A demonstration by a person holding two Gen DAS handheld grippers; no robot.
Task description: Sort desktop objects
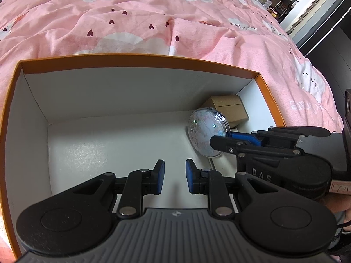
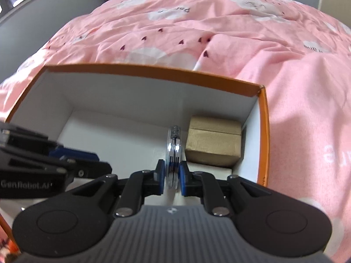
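Item: orange-rimmed cardboard box [image 1: 140,58], white inside, set on a bed with a pink quilt [image 1: 131,22]. Mostly bare floor inside.

Contents, far right corner: small brown carton [image 2: 214,140] against the right wall; a low white piece [image 2: 210,169] lies in front of it, its nature unclear.

Item in transit: round clear disc case [image 1: 207,131] with glitter specks, held on edge and upright within the box, just beside the brown carton. Whether its lower rim touches the box floor cannot be told.

Right hand-held gripper [image 2: 172,176]: narrow, blue pads clamped on the disc's two flat faces.

Left hand-held gripper [image 1: 174,177]: narrow gap, nothing between its pads; hangs over the bare middle of the box floor, pointing steeply down.

Step in hand, by my reading: placing the disc case into the box next to the carton.

Next move calls for: lowering until the rim rests, then either leaning the disc on the carton or laying it flat before the pads part, since a thin disc on edge is likely to roll or topple.
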